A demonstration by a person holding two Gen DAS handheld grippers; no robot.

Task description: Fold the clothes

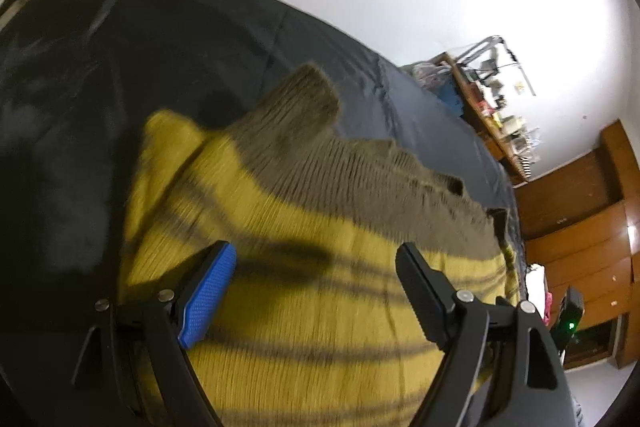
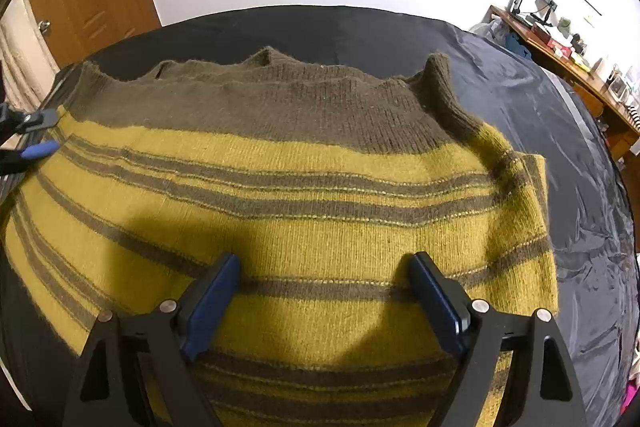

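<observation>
Right gripper point(image 2: 322, 267): we see jaws wide apart, holding nothing.
Left gripper point(image 1: 316, 259): also wide, empty.
Sweater point(image 2: 280, 187): spread on dark sheet point(image 2: 560, 131).

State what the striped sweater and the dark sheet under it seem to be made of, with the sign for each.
Sweater: likely wool or acrylic knit, matte and fuzzy; ribbed rows and a hairy edge show. Sheet: probably thin synthetic fabric, slightly glossy; fine sharp creases catch light.

Striped yellow-olive sweater point(image 2: 304, 187) lies flat (partly folded).
</observation>
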